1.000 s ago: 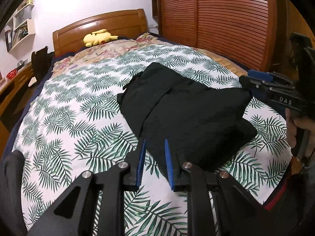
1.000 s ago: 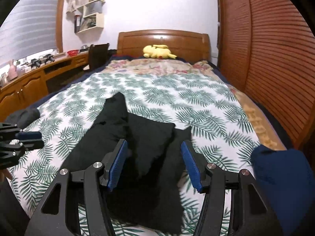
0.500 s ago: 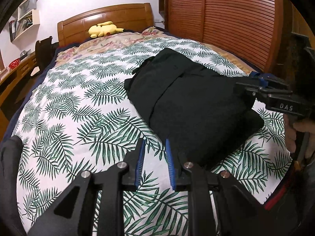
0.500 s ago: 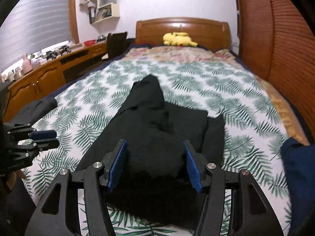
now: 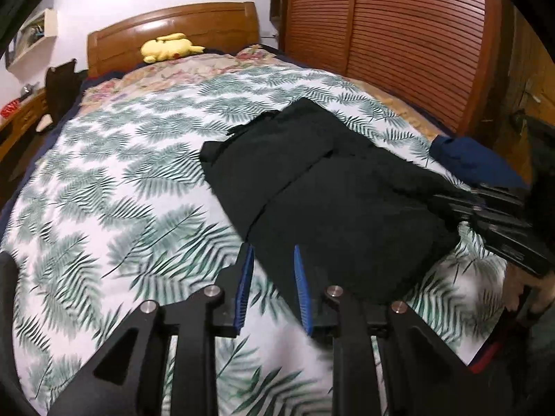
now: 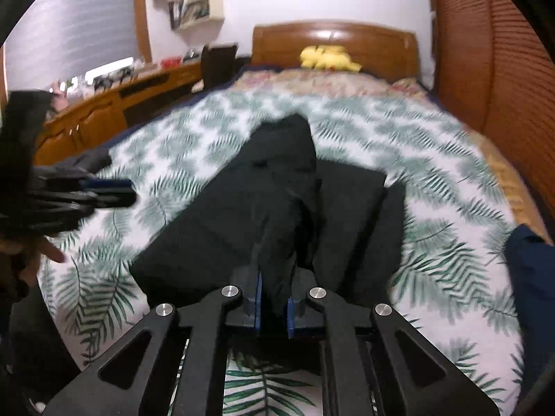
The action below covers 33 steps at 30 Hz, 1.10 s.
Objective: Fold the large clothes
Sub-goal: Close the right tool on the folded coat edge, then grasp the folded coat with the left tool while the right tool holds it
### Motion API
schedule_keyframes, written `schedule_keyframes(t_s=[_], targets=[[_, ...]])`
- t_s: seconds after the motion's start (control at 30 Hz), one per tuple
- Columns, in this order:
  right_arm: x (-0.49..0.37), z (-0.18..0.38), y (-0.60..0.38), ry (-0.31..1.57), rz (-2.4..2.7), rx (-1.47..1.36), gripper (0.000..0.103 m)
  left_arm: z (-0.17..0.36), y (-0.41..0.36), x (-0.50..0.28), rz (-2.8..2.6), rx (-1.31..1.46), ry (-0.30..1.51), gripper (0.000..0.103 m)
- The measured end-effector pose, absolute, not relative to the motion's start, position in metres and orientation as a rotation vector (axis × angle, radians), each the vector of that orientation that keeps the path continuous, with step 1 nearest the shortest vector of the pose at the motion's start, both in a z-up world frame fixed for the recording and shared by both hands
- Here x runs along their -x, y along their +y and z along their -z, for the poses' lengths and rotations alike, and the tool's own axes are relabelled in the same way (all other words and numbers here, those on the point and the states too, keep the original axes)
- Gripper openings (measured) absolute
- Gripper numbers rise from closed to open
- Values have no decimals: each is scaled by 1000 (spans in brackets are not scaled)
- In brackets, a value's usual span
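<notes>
Bed spread with a white quilt [image 5: 104, 190] printed in green fern leaves. At 12 o'clock, a floral cover [image 5: 180, 69] below a wooden headboard [image 5: 173, 24]; a yellow plush toy [image 5: 170, 46] lies against it. Slatted wooden wardrobe doors [image 5: 399, 34] from 1 to 3 o'clock. A navy blue cloth [image 5: 471, 163] sits on the quilt's edge at 3 o'clock. In the right wrist view: wooden desk [image 6: 104, 111] at 10 o'clock, wall shelves [image 6: 194, 3] at 11 o'clock.

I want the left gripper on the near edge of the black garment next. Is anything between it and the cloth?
Nothing visible. The left gripper, jaws slightly apart, hangs right at the black garment, with only leaf-print bedspread under it. The right gripper has just closed on a fold of the cloth further along that edge.
</notes>
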State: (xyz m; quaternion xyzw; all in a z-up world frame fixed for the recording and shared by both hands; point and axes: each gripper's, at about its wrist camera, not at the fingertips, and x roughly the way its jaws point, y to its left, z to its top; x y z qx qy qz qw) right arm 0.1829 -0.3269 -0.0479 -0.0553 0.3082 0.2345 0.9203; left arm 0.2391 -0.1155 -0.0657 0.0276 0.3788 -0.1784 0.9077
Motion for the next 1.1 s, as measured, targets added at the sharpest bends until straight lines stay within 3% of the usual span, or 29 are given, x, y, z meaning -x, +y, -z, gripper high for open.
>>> schedule_keyframes(t_s=[0.13,0.5,0.67,0.73,0.87,0.93,1.1], targets=[[-172,35,-350,592,-389,119,6,65,-129,-264,389,-73,779,23],[-187,82,-385,742,-309,84,7,82,-154,-357,396,-132,793,27],[-190,90,-381,755,-299,100,19,101,-155,-393,368,-151,824,28],[-191,92,-384,759,-282,91,34,106,-154,-399,366,-149,826,28],[-196,99,-389,784,-264,51,51,114,-154,-413,362,-159,837,30],[-199,102,-389,795,-229,56,68,118,-154,-422,354,-168,844,32],[-203,105,-390,814,-235,30,70,128,-157,-438,334,-201,859,37]])
